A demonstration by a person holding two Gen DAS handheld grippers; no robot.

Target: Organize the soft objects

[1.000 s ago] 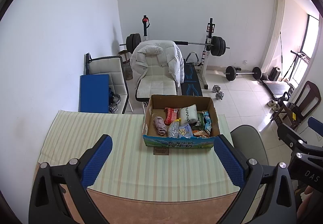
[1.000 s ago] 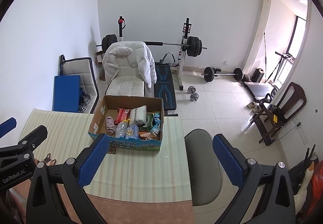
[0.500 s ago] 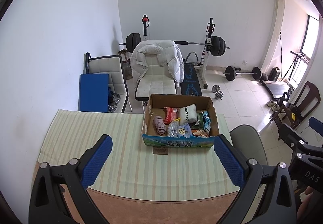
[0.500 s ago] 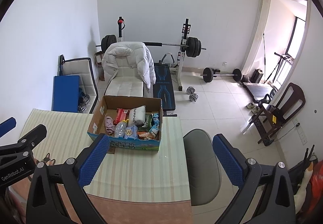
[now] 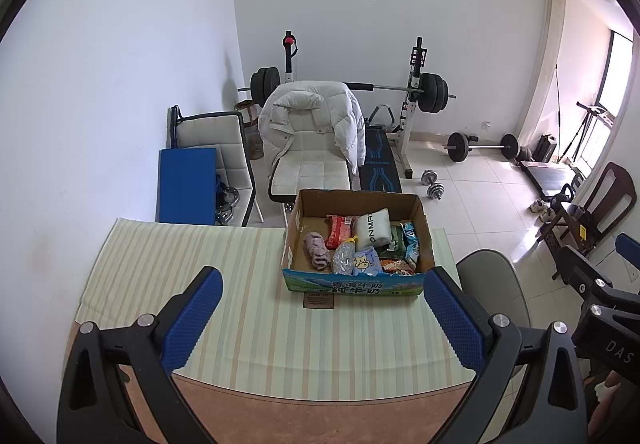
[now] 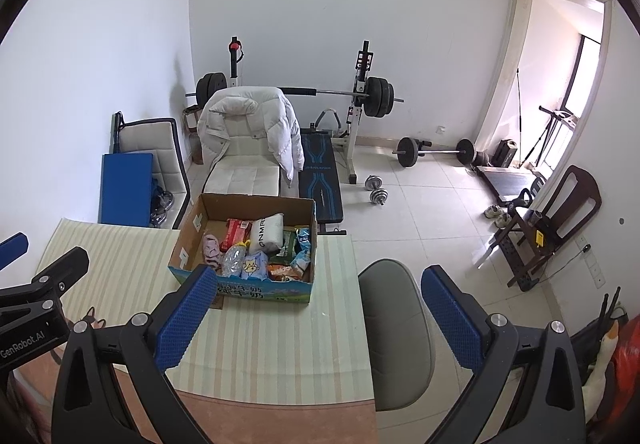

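Note:
A cardboard box (image 5: 424, 228) (image 6: 188, 240) with a blue printed front stands at the table's far right. Inside lie a pink cloth (image 5: 317, 251) (image 6: 211, 249), a white roll marked ONMR (image 5: 373, 229) (image 6: 267, 230), a red packet (image 5: 338, 230), a crushed clear bottle (image 5: 343, 258) and several snack packets. My left gripper (image 5: 322, 318) is open and empty, held above the table short of the box. My right gripper (image 6: 316, 314) is open and empty, to the right, over the table edge and a grey chair.
The table wears a striped cloth (image 5: 180, 264). A grey chair (image 6: 394, 308) stands at its right side. Beyond it are a white chair with a puffer jacket (image 5: 312, 124), a weight bench with barbell (image 5: 416, 104), a blue pad (image 5: 186, 184) and dumbbells (image 5: 432, 186) on the tiled floor.
Both grippers have drifted back very slightly; the box sits marginally higher in both views. Nothing was grasped or released.

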